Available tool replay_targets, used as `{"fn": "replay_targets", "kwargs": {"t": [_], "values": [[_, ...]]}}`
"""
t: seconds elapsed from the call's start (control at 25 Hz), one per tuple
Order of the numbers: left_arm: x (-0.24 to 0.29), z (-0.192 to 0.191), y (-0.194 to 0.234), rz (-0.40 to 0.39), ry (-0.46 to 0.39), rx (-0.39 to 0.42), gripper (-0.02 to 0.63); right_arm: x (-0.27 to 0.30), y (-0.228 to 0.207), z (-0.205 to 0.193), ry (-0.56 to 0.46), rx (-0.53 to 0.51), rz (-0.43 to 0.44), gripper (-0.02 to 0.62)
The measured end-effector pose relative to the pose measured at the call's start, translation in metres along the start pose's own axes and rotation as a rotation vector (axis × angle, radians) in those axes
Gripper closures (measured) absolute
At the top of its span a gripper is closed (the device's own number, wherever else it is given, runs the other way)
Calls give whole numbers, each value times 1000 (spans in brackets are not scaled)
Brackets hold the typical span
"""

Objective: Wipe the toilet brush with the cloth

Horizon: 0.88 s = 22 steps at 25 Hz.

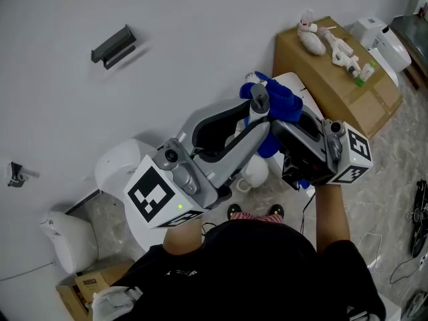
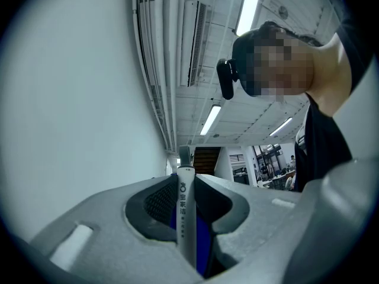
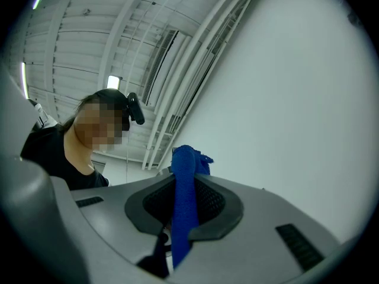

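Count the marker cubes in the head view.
2. One marker cube sits on the left gripper, lower left of centre; the other on the right gripper, at right. None appears hidden.

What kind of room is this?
Probably a mock bathroom corner inside a workshop: what looks like a toilet, a toilet brush, and strip lights overhead.
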<state>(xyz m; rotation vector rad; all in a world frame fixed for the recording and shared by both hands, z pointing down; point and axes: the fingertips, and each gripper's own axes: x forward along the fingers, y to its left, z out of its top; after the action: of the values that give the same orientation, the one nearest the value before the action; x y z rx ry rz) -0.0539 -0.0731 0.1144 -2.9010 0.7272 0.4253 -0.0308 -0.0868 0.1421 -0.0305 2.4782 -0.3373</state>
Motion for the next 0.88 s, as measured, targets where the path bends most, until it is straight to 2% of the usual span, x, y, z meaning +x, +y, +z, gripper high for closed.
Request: {"fn": "replay_targets", "kwargs": {"t": [0.88], "values": [[-2,0,0,18,2,0,517,-7,-6,-22,22,70,-31,534]]}}
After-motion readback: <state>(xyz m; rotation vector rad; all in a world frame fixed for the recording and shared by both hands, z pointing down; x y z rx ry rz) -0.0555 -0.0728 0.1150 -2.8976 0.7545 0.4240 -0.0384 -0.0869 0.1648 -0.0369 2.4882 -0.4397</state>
